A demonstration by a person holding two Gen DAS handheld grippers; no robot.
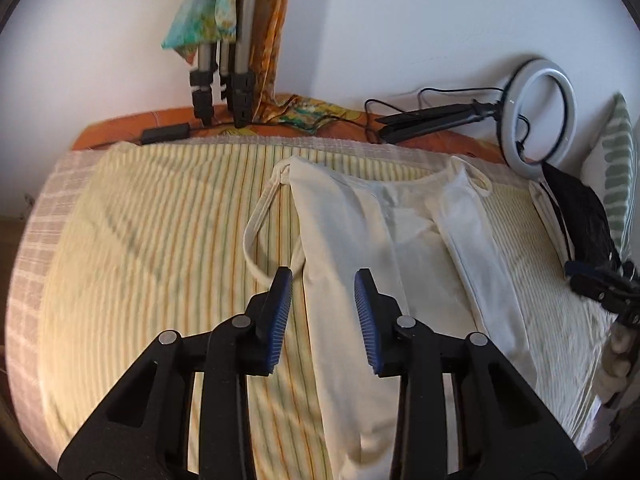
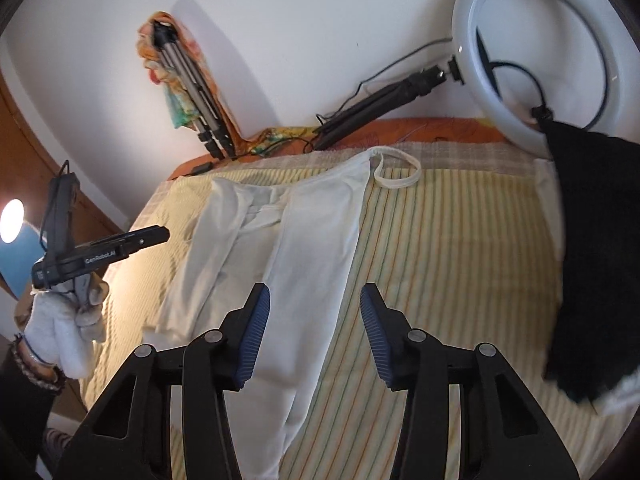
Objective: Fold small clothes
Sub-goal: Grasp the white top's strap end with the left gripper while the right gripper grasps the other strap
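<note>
We hold a gripper in each hand above a bed covered with a yellow striped sheet (image 1: 160,248), and on this sheet lies the cream strap top (image 1: 360,248), with both its long sides already folded toward the middle, so it makes a narrow band. In the left wrist view the left gripper (image 1: 322,322) hangs over the near part of the top; its two blue pads stand apart, nothing is between them, and the left folded edge of the top runs under the gap. One thin strap (image 1: 260,224) makes a loop on the sheet at about 11 o'clock from this gripper. In the right wrist view the right gripper (image 2: 314,334) is also open and empty, and the right folded edge of the top passes under its left finger. The other strap (image 2: 400,172) loops at 1 o'clock, near the far edge of the bed. At 9 o'clock in this view we see the left hand in a white glove (image 2: 60,332) holding the other gripper. A ring light (image 2: 540,60) leans on the wall at 1 o'clock, and a black cloth (image 2: 592,260) lies at 3 o'clock. A folded tripod (image 1: 224,72) with a colourful scarf stands at 12 o'clock in the left view.
</note>
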